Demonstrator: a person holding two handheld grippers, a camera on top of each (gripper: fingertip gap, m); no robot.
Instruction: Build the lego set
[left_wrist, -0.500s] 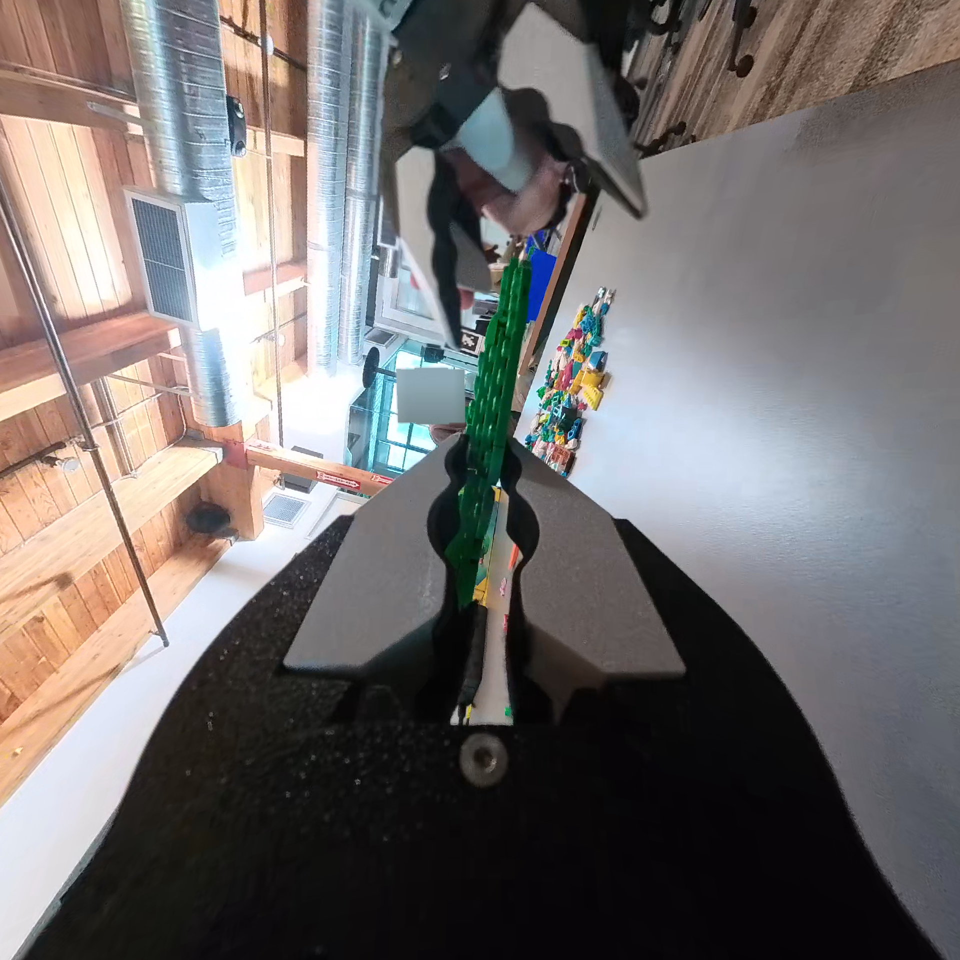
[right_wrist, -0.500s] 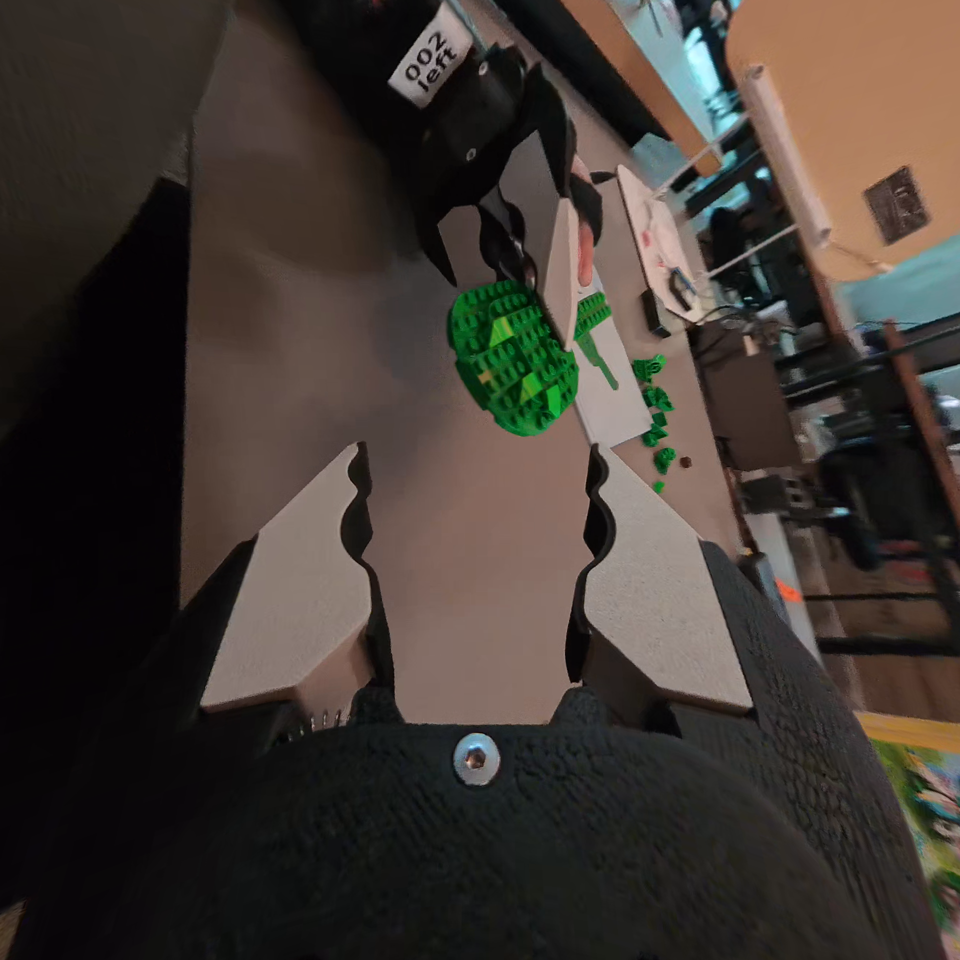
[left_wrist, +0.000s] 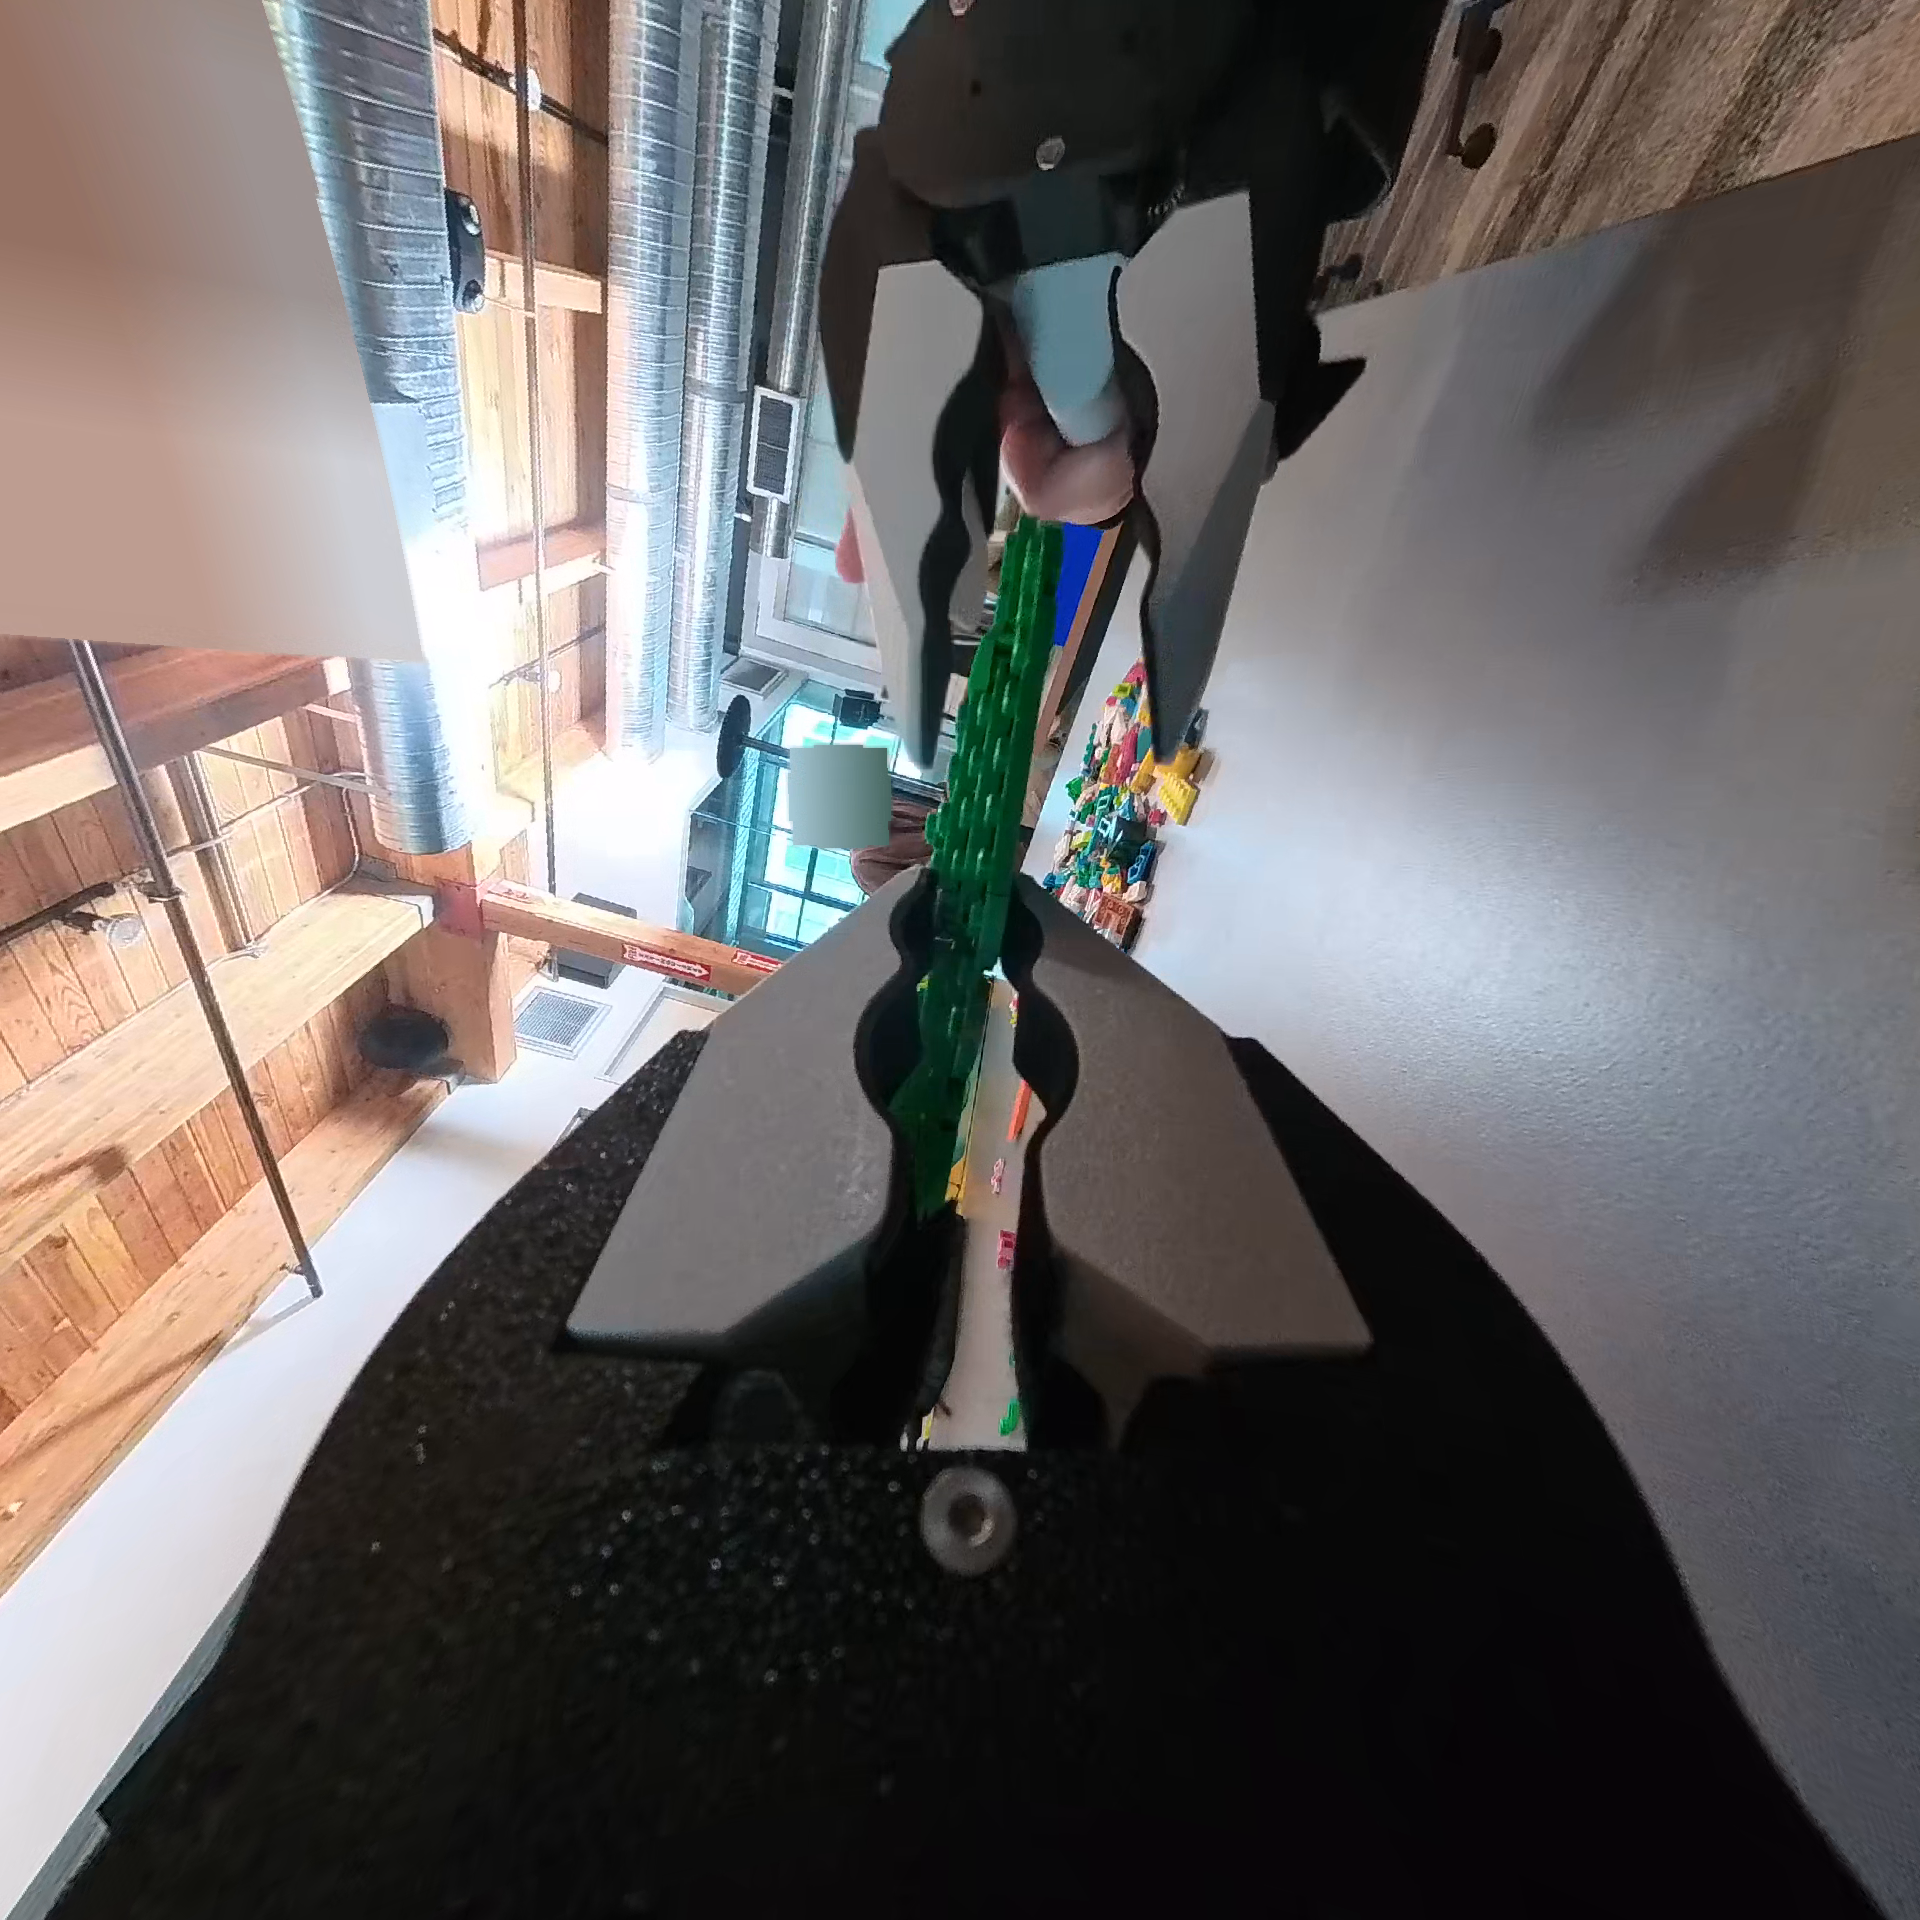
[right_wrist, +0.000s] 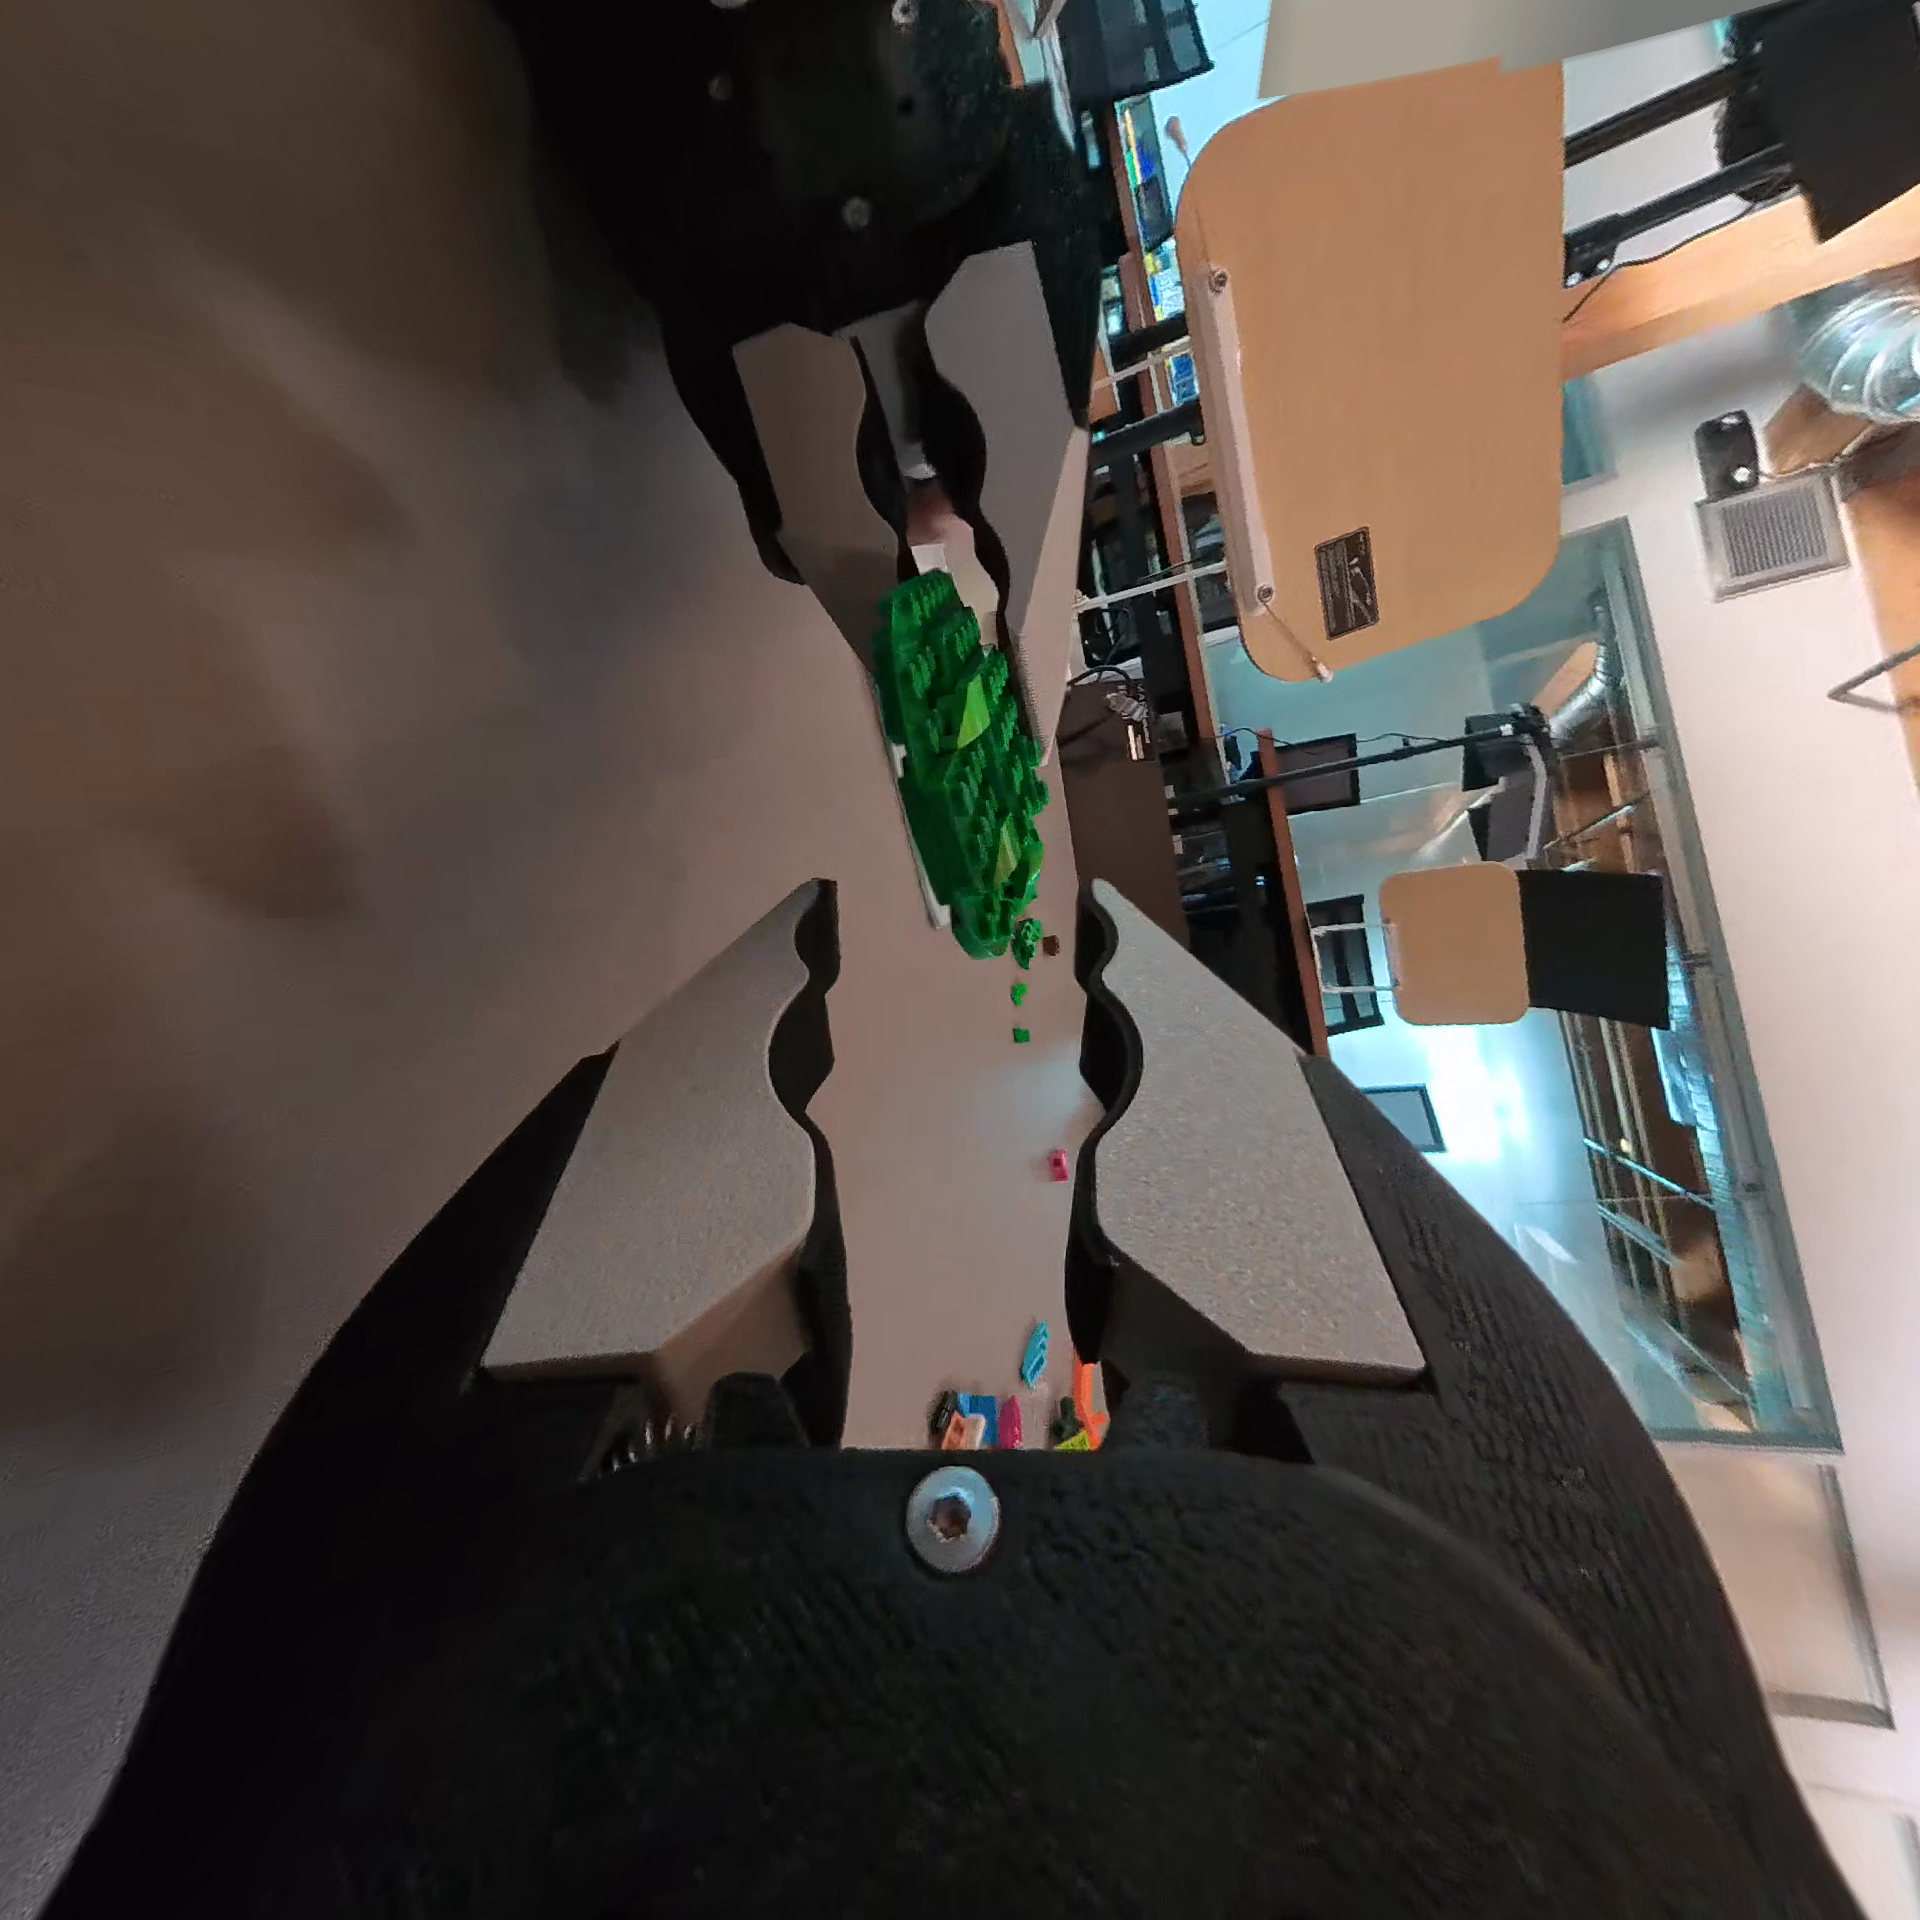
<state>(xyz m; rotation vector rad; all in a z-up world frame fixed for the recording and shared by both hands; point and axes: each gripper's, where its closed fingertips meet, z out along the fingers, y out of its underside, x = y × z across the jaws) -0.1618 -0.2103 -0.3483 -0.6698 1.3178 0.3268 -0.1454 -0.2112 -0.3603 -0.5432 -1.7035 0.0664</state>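
While the left gripper (left_wrist: 961, 914) has its jaws pinching the green lego plate (left_wrist: 971, 831) edge-on above the grey bench (left_wrist: 1558, 831), the right gripper (right_wrist: 956, 935) faces it, jaws spread, empty. Loose coloured bricks (left_wrist: 1122, 821) lie on bench beyond.

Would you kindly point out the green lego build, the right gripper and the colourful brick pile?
green lego build (right_wrist: 961, 769), right wrist view, studded face.
right gripper (right_wrist: 956, 935), right wrist view, midway between fingertips.
colourful brick pile (left_wrist: 1117, 831), left wrist view, middle of pile.
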